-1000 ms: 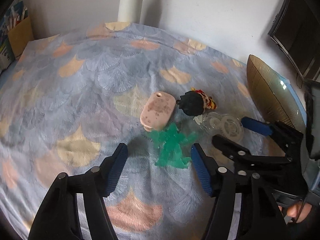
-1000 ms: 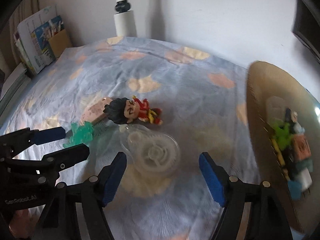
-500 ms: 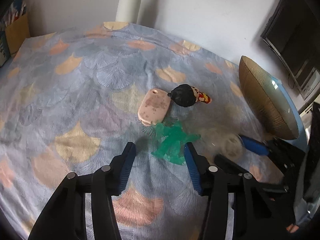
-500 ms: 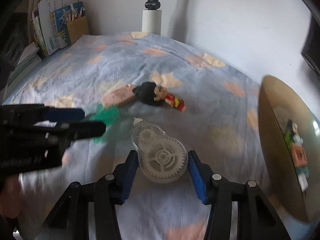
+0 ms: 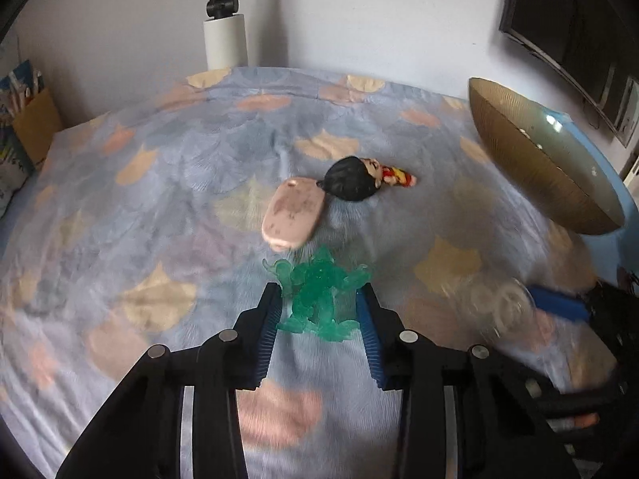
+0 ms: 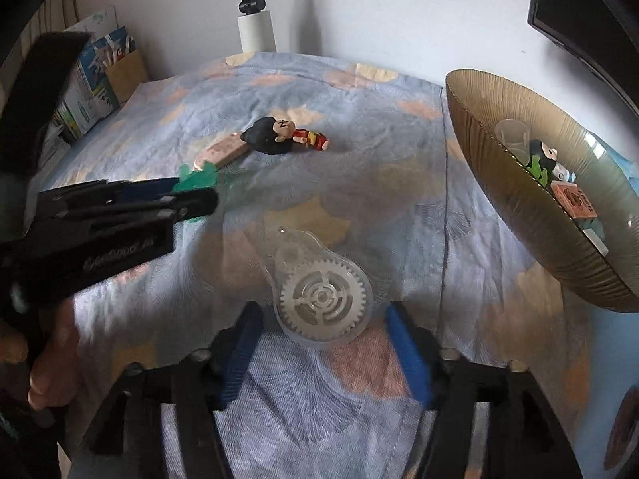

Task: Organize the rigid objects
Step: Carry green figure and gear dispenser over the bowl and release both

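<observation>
A translucent green figure (image 5: 315, 299) lies on the patterned cloth between the fingers of my left gripper (image 5: 319, 293). Its jaws are closing and the blue pads meet the figure's sides. From the right wrist view that gripper comes in from the left with the green figure (image 6: 197, 179) at its tips. A clear tape dispenser with a white gear (image 6: 319, 299) lies flat between the fingers of my right gripper (image 6: 323, 311). Those jaws are opening, with a gap on each side. Farther off lie a pink oblong piece (image 5: 293, 215) and a black-haired doll (image 5: 359, 181).
A ribbed gold bowl (image 6: 499, 183) at the right edge of the cloth holds several small items. A white pole (image 5: 223, 36) stands at the back by the wall. Books and a cardboard holder (image 6: 96, 76) sit at the far left. A hand (image 6: 52, 359) grips the left tool.
My left gripper has moved forward around the green figure and its fingers have drawn in to it. My right gripper's fingers closed near the dispenser, then spread apart again.
</observation>
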Demonstrator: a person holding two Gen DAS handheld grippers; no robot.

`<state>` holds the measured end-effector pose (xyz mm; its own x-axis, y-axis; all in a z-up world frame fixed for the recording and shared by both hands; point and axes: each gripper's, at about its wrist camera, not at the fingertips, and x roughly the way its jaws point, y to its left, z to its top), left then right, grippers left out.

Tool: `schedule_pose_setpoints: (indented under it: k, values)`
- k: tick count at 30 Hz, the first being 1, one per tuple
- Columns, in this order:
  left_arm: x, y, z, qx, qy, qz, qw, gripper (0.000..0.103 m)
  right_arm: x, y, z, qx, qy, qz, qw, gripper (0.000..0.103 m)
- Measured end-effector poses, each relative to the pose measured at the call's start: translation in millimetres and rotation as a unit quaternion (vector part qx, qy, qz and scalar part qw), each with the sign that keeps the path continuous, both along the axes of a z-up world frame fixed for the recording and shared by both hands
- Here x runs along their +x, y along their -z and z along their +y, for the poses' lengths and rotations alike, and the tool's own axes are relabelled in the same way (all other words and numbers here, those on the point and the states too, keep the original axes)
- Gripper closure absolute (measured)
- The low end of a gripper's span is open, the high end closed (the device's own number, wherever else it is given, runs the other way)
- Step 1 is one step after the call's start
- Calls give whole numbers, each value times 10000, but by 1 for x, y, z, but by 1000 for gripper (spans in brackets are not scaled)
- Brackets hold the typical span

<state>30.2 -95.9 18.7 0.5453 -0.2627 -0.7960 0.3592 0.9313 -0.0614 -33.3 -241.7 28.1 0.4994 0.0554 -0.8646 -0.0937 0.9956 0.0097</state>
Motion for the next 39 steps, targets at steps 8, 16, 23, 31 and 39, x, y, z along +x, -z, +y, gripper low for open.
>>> schedule_pose_setpoints:
  k: [8, 16, 23, 31, 39]
  values:
    - [-29, -11, 23, -42, -196, -98, 9998, 68, 11, 0, 17, -178, -145, -150, 9996, 54]
    - [-58, -24, 16, -181, -169, -196, 9995, 68, -28, -6, 23, -26, -177, -278, 9995, 55]
    - [-73, -74, -23, -328, 219, -792, 9961, 68, -63, -65, -21, 300, 497, -911, 9941, 55]
    - [-60, -163, -78, -954, 859, -1642, 9780, 68, -68, -166, -109, 218, 1703, -1954, 9656, 55]
    - [2, -126, -150, -1032, 1152, -994, 9830, 68, -47, -161, -179, 292, 2785, -1771, 9435, 55]
